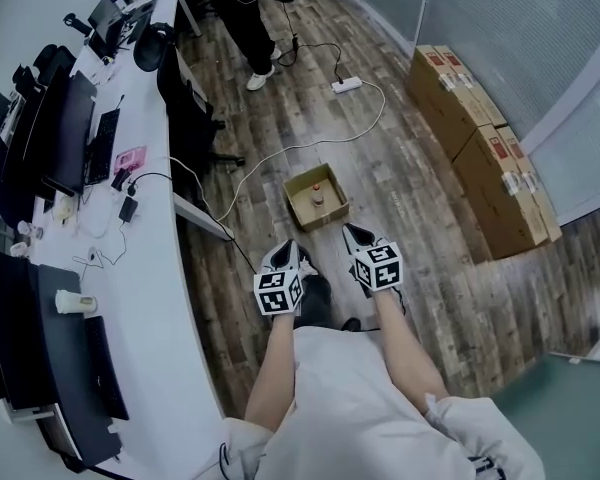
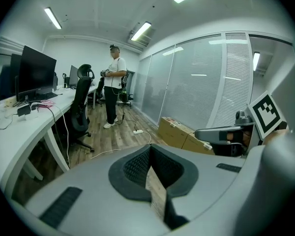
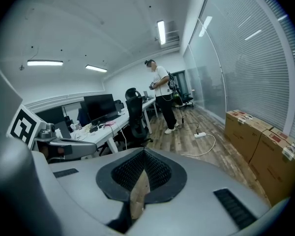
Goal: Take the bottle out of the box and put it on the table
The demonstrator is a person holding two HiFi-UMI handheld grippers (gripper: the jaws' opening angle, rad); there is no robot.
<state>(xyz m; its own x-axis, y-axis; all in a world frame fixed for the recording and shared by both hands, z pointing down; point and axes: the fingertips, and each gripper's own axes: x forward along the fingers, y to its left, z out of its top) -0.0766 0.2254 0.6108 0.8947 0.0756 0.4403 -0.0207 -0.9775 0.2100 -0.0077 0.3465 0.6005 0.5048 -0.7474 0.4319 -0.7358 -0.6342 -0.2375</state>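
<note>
a long white counter (image 1: 155,268) runs down the left side. it carries black monitors (image 1: 65,133), a black keyboard (image 1: 102,143) and a white paper cup (image 1: 75,304) towards its near end. off the counter's right edge, the left claw (image 1: 286,254) is held out over the dark wood-plank floor (image 1: 400,168). its own view shows the two jaws brought together, with only a thin slit between them and nothing in it. ahead of both claws, an open brown cardboard box (image 1: 293,203) sits on the floor, apart from the counter's edge. the small bottle with a red top (image 1: 318,195) stands inside it, near the middle. neither claw touches the box. the right claw (image 1: 357,236) is just beside the left one, its jaws likewise closed and empty. further right, stacked brown cardboard cartons (image 1: 480,158) line the glass wall. at the far end of the floor a person (image 1: 242,18) stands near a white power strip (image 1: 346,85).
</note>
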